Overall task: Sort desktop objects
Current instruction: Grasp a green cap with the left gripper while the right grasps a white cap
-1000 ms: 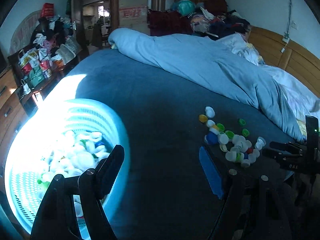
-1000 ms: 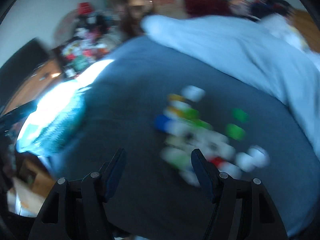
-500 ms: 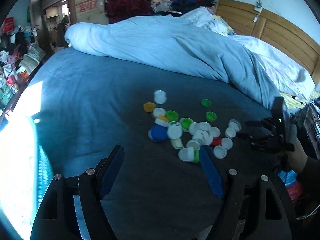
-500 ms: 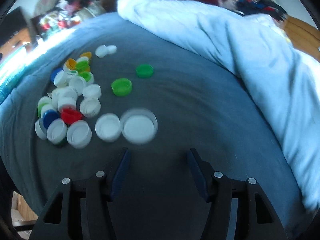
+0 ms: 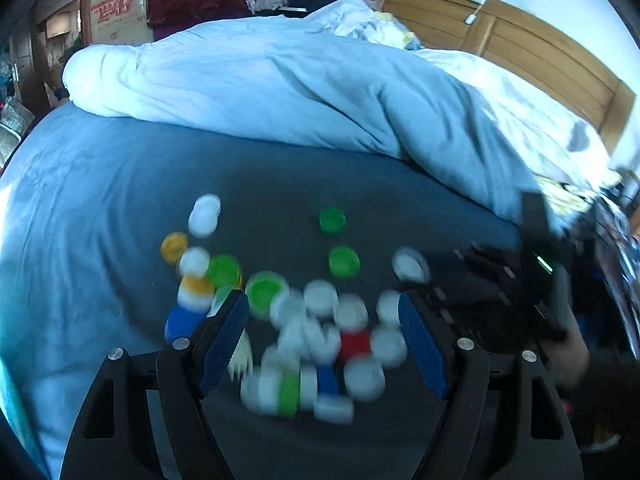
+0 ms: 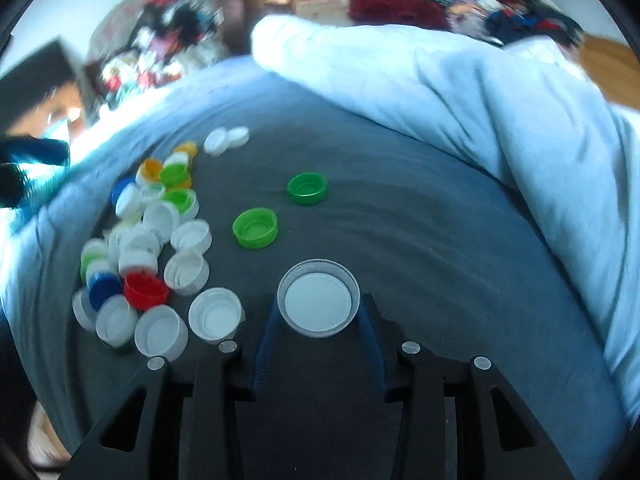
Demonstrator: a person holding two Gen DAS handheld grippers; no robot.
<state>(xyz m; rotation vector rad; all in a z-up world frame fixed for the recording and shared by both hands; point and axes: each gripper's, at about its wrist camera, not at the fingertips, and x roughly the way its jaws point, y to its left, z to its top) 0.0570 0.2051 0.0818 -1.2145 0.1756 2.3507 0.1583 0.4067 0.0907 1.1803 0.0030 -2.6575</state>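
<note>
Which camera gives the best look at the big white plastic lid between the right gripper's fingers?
The right wrist view. The big white plastic lid sits sharp and open side up, between the closing right gripper fingers. In the left wrist view it is a small blurred white disc beside the dark right gripper.

A blurred heap of plastic bottle caps (image 5: 320, 344) – mostly white, with green, yellow, blue and one red cap (image 5: 355, 342) among them – is seen lying on a dark grey-blue bed sheet (image 5: 100, 208). The left gripper (image 5: 322, 340) is held above the heap with its blue-padded fingers (image 5: 224, 332) spread wide; nothing is pressed between them. Two round green caps (image 5: 333, 220) are set apart from the heap, farther up the sheet. A rumpled pale blue duvet (image 5: 280, 88) is piled behind. At the right edge the right gripper (image 5: 404, 280) – black, blurred – is seen beside a white cap (image 5: 409, 266); its grip cannot be made out here.
</note>
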